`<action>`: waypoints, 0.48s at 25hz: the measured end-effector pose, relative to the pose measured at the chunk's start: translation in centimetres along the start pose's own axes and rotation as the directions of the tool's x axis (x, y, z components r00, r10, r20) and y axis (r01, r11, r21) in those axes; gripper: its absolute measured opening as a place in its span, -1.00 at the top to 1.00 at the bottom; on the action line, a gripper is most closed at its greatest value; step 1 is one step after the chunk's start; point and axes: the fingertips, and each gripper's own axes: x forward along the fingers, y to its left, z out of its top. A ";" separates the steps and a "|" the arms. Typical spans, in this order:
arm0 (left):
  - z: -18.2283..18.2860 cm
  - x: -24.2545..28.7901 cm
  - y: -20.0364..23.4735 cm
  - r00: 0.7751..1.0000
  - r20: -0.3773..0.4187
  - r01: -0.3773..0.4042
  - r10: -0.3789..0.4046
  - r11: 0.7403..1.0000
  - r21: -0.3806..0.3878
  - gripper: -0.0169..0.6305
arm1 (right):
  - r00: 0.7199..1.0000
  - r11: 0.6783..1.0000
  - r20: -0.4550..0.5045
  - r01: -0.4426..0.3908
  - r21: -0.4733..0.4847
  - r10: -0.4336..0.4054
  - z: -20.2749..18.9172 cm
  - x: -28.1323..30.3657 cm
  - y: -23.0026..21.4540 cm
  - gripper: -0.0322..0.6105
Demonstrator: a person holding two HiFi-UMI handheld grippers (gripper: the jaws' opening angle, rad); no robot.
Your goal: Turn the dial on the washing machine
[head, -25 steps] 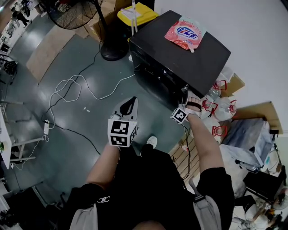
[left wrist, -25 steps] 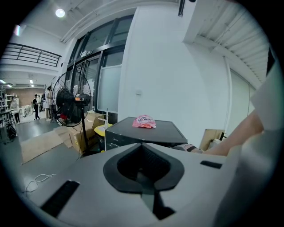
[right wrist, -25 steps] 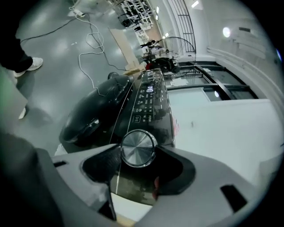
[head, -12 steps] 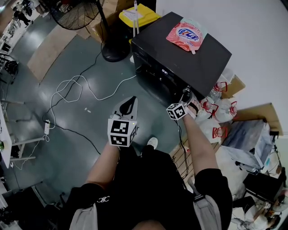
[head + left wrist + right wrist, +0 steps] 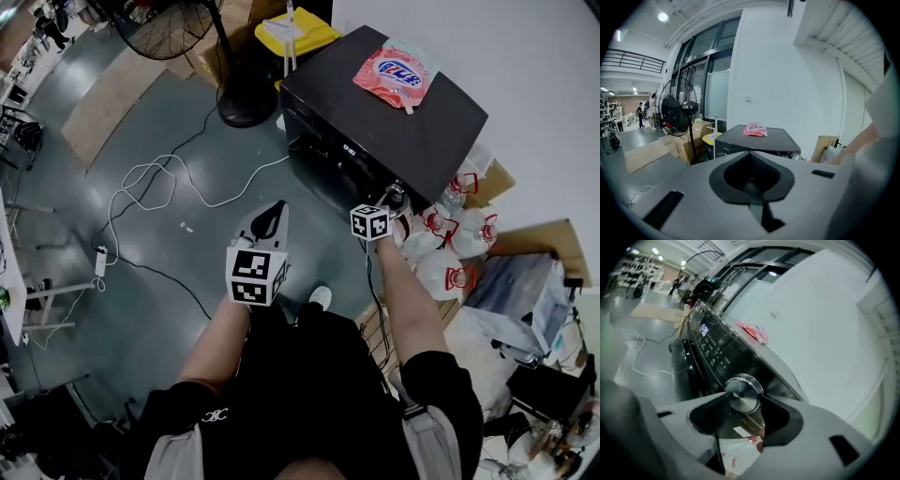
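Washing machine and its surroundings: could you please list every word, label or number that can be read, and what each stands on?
No text can be read in full.
Blue lettering on the pink packet lying on the washing machine: too blurred to read.
Lit display and button marks on the control panel: too small to read.
Face of the dial: plain metal, no marking seen.
Red print on the white bags: too small to read.

Right arm stretched forward, right gripper (image 5: 743, 397) gripping with fingers wide — left gripper (image 5: 273, 210) held close, fingers together.
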 end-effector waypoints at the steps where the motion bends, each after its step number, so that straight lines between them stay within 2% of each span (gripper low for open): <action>1: 0.0 0.0 0.1 1.000 -0.001 0.000 0.000 1.000 0.000 0.96 | 1.000 0.996 -0.018 -0.024 0.090 0.025 0.0 0.0 0.0 0.27; 3: -0.1 -0.1 0.2 1.000 -0.002 0.000 0.000 1.000 -0.001 0.96 | 0.995 0.956 -0.040 -0.074 0.284 0.089 0.0 -0.1 -0.3 0.27; 5: -0.1 -0.2 0.2 1.000 -0.002 0.001 -0.001 1.000 -0.001 0.96 | 0.990 0.903 -0.038 -0.109 0.416 0.137 0.1 -0.4 -0.5 0.26; 7: -0.1 -0.3 0.2 1.000 -0.002 0.002 -0.002 1.000 -0.002 0.96 | 0.987 0.881 -0.030 -0.126 0.456 0.157 0.2 -0.5 -0.6 0.27; 12: -0.4 -0.2 0.1 1.000 -0.009 0.005 -0.005 1.000 0.003 0.96 | 0.983 0.855 -0.025 -0.147 0.497 0.183 0.0 -0.4 -0.5 0.27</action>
